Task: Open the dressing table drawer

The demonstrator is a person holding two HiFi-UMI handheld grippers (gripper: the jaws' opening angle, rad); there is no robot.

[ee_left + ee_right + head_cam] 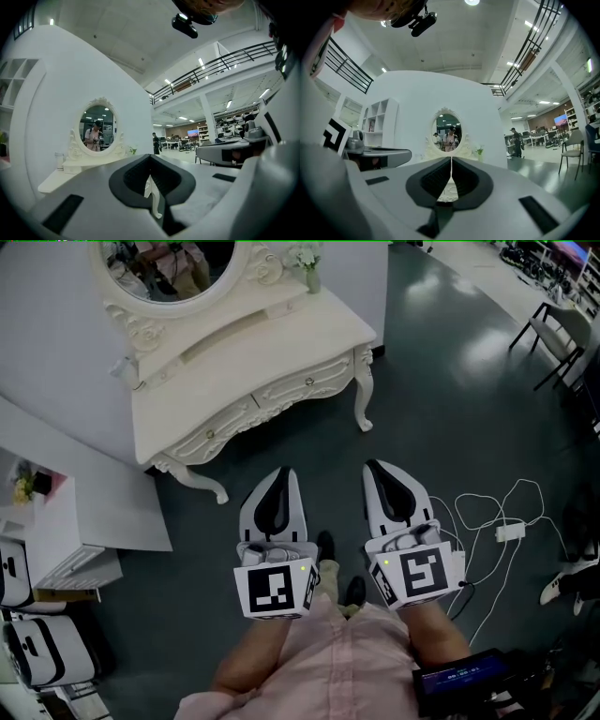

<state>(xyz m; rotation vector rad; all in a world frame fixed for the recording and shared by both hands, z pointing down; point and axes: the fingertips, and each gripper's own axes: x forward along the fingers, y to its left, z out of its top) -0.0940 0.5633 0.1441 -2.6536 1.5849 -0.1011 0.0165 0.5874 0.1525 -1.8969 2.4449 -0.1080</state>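
The cream dressing table [234, 362] with its oval mirror [169, 268] stands against the wall ahead of me. Two carved drawers run along its front, the left drawer [211, 432] and the right drawer [305, 385], each with a small knob, and both are pushed in. My left gripper [281, 472] and right gripper [375, 468] are held side by side over the dark floor, well short of the table, both shut and empty. The mirror [99, 130] shows left of centre in the left gripper view. In the right gripper view the mirror [449, 132] sits straight above the jaws.
A small vase of flowers [309, 268] and a cup [127, 369] stand on the tabletop. White shelving [56, 521] and white devices [37, 652] are at the left. Cables with an adapter [511, 531] lie on the floor at the right, a chair [553, 334] beyond.
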